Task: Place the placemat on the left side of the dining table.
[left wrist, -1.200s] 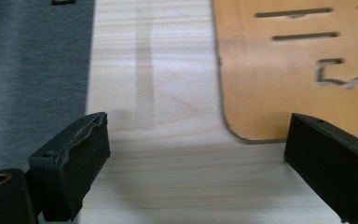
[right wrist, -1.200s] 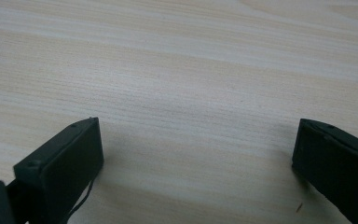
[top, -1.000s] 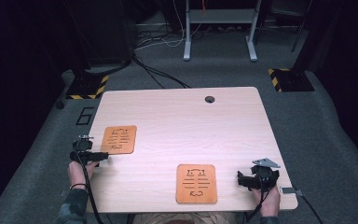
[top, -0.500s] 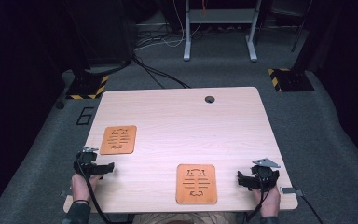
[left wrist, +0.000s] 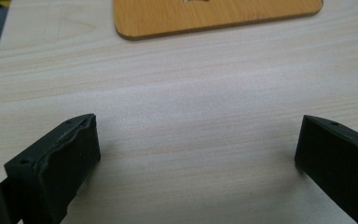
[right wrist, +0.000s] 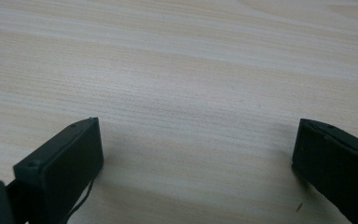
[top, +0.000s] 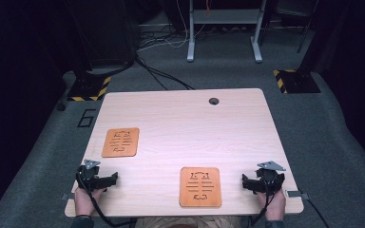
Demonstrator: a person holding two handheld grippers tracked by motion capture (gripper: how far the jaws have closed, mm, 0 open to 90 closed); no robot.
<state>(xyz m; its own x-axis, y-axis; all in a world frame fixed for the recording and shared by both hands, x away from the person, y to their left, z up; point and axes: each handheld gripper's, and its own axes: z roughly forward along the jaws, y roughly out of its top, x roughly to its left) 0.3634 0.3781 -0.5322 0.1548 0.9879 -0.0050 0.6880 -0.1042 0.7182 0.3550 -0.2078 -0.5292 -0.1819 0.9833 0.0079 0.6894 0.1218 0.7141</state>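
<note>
Orange boards lie flat on the table point(top: 180, 123), neither touched by a gripper. Left gripper point(top: 113, 178), jaws wide apart and empty, rests low at the near left edge; the left board point(top: 120, 142) lies just ahead of it, its near edge at the top of the left gripper view point(left wrist: 214, 16). Right gripper point(top: 244, 182), jaws likewise spread and empty, sits at the near right corner, with the near board point(top: 200, 186) beside it toward the middle, apart from the jaws. Bare tabletop stretches beyond both boards to a round cable hole point(top: 213, 101) near the far edge. Cut-out slots mark each board; no writing is legible
</note>
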